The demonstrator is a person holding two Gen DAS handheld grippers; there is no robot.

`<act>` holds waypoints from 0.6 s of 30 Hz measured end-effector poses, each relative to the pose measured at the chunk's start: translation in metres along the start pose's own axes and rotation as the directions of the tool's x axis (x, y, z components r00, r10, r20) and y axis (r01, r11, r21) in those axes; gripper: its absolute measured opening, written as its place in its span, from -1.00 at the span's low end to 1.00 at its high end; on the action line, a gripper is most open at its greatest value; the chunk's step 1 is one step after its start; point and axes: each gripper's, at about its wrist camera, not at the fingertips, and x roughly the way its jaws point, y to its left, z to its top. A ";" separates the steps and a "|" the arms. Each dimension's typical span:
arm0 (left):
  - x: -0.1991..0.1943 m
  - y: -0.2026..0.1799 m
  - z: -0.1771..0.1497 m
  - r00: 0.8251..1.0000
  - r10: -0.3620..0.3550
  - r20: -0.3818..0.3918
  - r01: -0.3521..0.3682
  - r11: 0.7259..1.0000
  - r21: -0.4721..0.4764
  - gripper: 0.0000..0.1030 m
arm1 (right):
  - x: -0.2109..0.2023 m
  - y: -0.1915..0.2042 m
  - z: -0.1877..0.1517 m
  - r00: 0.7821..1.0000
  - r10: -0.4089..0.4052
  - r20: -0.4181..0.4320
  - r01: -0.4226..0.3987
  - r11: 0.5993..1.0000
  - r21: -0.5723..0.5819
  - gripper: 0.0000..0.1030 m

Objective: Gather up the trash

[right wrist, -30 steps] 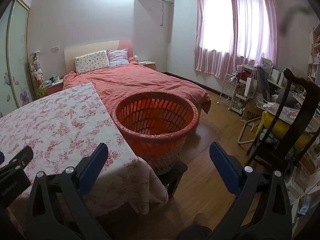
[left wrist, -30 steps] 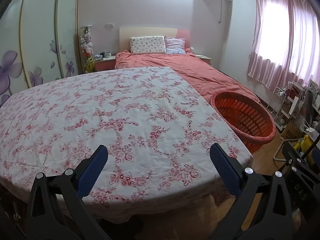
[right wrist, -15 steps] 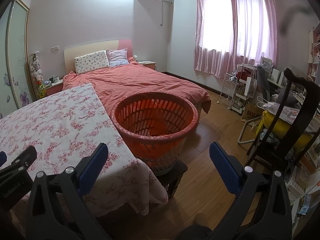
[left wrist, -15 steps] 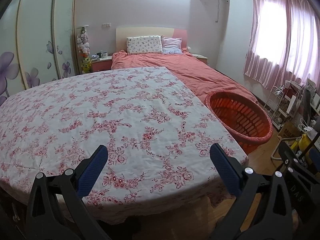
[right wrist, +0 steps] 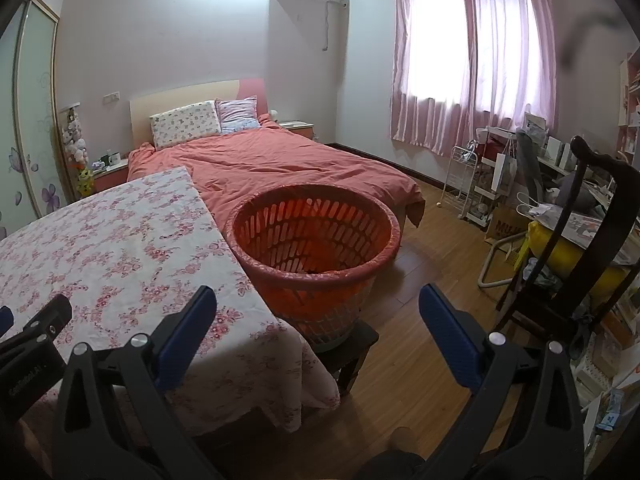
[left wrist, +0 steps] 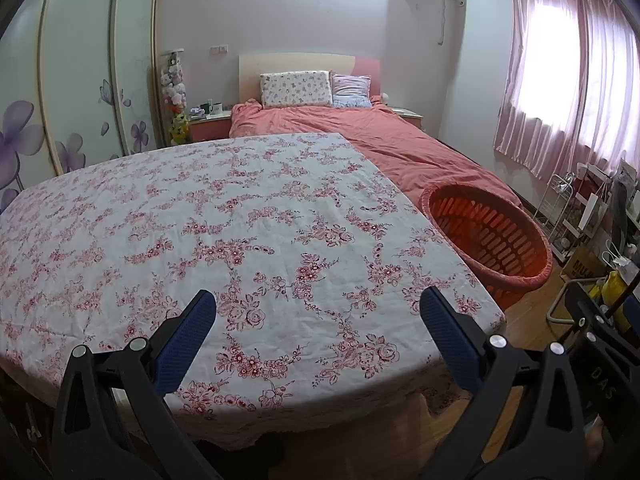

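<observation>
Over the near edge of the desk point(left wrist: 280, 220), draped in its pink floral cloth, the left hand-held gripper point(left wrist: 318, 334) hangs with its blue pads spread wide and nothing between them. Off to that gripper's right sits the orange laundry basket point(left wrist: 490, 236), tucked just beside the desk's right-hand edge.

Now the right wrist view: the right hand-held gripper point(right wrist: 318, 330) is spread wide too, holding nothing, and pointed straight at that same orange laundry basket point(right wrist: 316, 248). The basket stands on a small dark stool point(right wrist: 352, 344), with the desk point(right wrist: 120, 256) to its left and the foot of the bed point(right wrist: 280, 160) right behind it. The basket's slatted inside shows no clear contents from here, only shadow at the bottom.

No piece of trash is visible on the cloth in either view. Beyond, the bed carries a coral cover and two pillows point(right wrist: 204, 120). A dark wooden chair point(right wrist: 592, 248) stands on the floor at the right, with pink curtains point(right wrist: 472, 60) over the window.
</observation>
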 end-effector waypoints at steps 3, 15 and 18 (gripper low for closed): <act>-0.001 0.001 0.001 1.000 0.009 0.005 -0.009 1.000 -0.003 0.95 | 0.000 0.001 -0.001 1.000 0.003 -0.001 -0.003 1.000 0.000 0.92; 0.000 0.006 0.003 1.000 0.026 0.010 -0.026 1.000 -0.014 0.95 | -0.001 0.003 0.002 1.000 0.019 0.000 -0.019 1.000 -0.003 0.92; -0.001 0.007 0.004 1.000 0.026 0.008 -0.026 1.000 -0.015 0.95 | -0.001 0.002 0.002 1.000 0.018 0.001 -0.018 1.000 -0.002 0.92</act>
